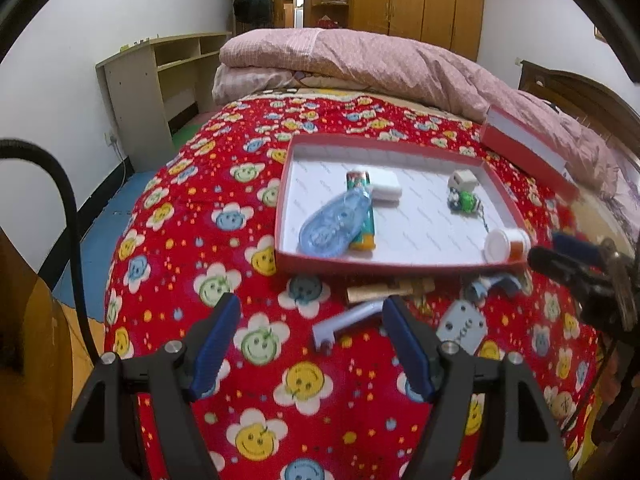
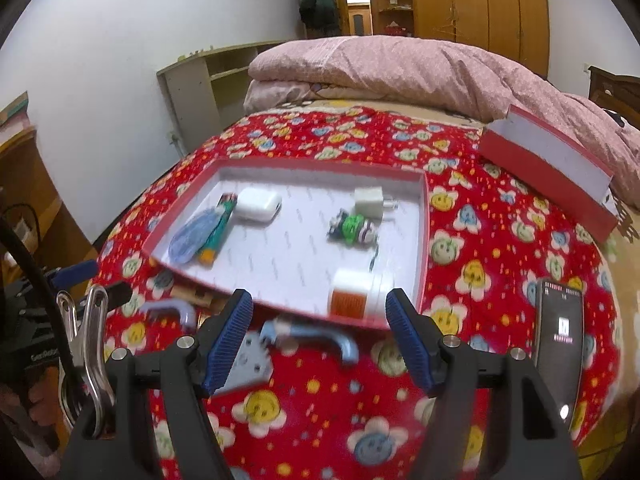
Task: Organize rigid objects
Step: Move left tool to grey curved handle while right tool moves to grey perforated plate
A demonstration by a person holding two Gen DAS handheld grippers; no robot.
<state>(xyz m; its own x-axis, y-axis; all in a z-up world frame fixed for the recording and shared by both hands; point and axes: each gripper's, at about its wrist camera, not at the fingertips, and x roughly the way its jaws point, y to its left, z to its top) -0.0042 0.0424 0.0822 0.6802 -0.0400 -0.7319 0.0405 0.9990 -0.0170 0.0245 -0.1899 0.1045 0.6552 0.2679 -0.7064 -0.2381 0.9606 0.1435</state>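
Here, six things are counted in one red tray (image 1: 508, 196) on the bedspread: lighter, tape dispenser, white case, charger, toy, pill bottle (image 1: 506, 244). Both claws, left gripper (image 1: 312, 320) and right gripper (image 2: 320, 316), are held apart, empty. No writing can be read.

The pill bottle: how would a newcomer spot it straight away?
Find the shallow red tray on the flowered bedspread. In its near right corner lies the pill bottle, on its side. It alone there has an orange body and a white cap.
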